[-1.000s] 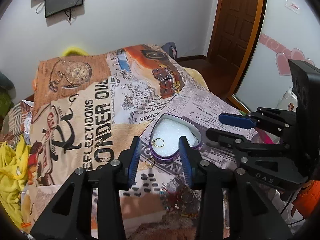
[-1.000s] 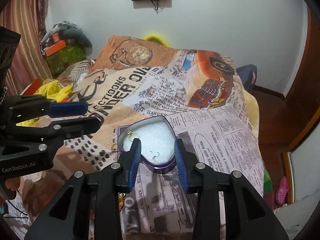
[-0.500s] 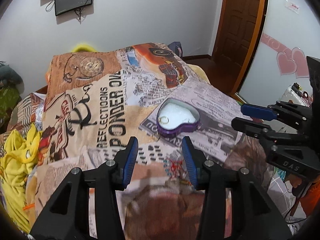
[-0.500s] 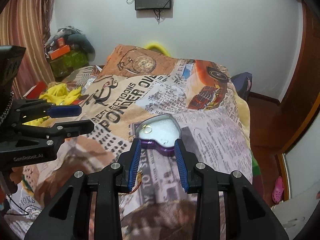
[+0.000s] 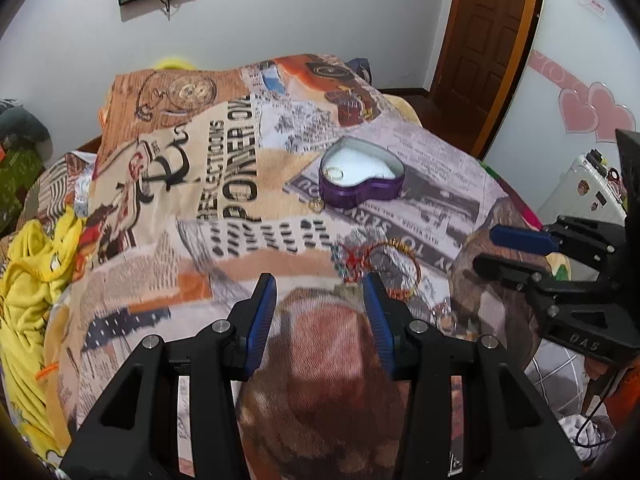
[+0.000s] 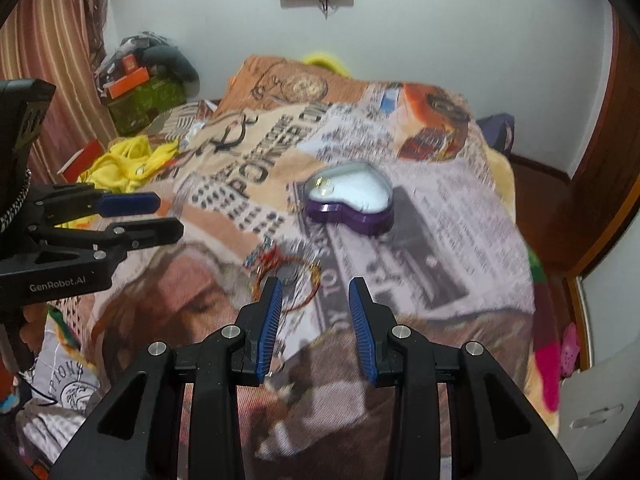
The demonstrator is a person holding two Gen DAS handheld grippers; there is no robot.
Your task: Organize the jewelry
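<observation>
A purple heart-shaped box (image 5: 362, 178) with white padding sits open on the printed blanket; it also shows in the right wrist view (image 6: 350, 200). A gold ring (image 5: 334, 172) lies inside it at the left. A second gold ring (image 5: 316, 205) lies on the blanket by the box's front left. A tangle of red and gold bracelets (image 5: 376, 260) lies nearer to me, also in the right wrist view (image 6: 286, 270). My left gripper (image 5: 320, 304) is open and empty, held back from the bracelets. My right gripper (image 6: 314, 308) is open and empty just behind the bracelets.
The printed blanket (image 5: 224, 184) covers a bed. Yellow cloth (image 5: 32, 264) is bunched at the left. Boxes and clutter (image 6: 140, 84) stand by the curtain. A wooden door (image 5: 488, 32) is at the back right. A small clear ring (image 5: 446, 322) lies near the blanket's right edge.
Both grippers have pulled back and up from the heart box, which now looks smaller and farther. The bracelet tangle has come into view in front of both grippers.
</observation>
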